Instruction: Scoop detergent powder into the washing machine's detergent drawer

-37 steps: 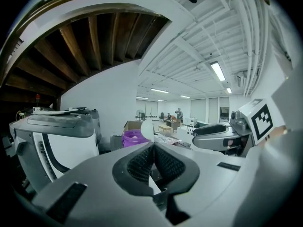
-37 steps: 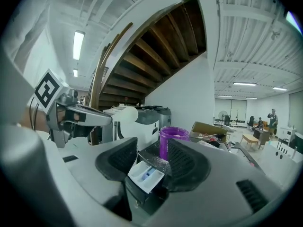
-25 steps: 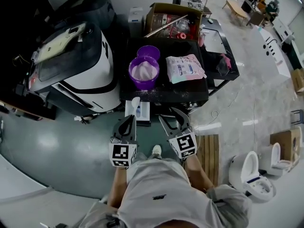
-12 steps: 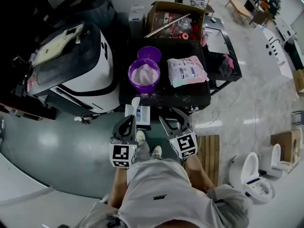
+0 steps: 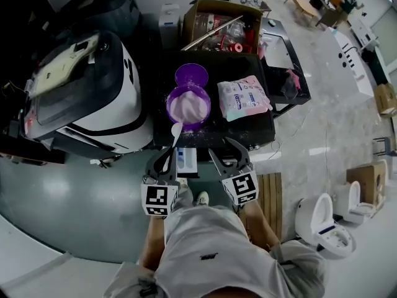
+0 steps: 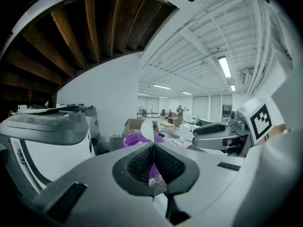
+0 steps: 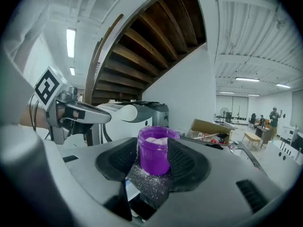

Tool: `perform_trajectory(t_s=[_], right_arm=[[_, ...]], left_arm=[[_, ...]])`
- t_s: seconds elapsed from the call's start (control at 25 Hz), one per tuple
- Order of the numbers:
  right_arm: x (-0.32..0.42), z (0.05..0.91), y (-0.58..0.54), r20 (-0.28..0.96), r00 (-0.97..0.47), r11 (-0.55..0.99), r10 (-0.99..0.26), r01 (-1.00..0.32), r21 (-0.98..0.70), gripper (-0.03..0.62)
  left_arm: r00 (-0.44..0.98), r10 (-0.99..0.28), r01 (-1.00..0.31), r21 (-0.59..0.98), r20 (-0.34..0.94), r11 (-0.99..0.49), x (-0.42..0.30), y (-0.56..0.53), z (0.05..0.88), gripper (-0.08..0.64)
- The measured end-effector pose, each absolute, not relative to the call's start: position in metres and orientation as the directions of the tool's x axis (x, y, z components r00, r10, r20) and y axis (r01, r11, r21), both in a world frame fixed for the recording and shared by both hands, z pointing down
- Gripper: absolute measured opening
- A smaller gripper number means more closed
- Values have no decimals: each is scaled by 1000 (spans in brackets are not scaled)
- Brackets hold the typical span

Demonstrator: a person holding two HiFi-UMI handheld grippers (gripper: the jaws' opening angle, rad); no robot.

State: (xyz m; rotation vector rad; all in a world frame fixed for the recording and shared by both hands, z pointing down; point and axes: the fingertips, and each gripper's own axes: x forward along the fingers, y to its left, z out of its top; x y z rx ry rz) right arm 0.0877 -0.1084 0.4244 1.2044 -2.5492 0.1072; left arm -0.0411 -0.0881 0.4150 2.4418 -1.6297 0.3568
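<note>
While left fingers (image 6: 135, 167) clamp one white scoop (image 5: 175, 131), right fingers (image 7: 187, 162) stand apart facing one purple jar (image 5: 188, 106).

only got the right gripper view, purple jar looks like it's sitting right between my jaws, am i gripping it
Observer: No. In the head view the right gripper is open near the front edge of the black table. The purple jar stands further in, apart from the jaws.
Operator: ok where's the spoon
Observer: The left gripper is shut on the handle of the white spoon, with the bowl pointing toward the jar.
Operator: and the jar's lid
Observer: What looks like the purple lid lies on the table just behind the jar, so the jar hides it from your view.
</note>
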Motion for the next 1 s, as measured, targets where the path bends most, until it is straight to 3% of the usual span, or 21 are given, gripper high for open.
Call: perform_trajectory(t_s=[1.0], right_arm=[[48,437,-199,392,-431,498,-813,-863,85,196]], left_arm=[[512,-704,-832,78,492,-550,-74,-208,451,17]])
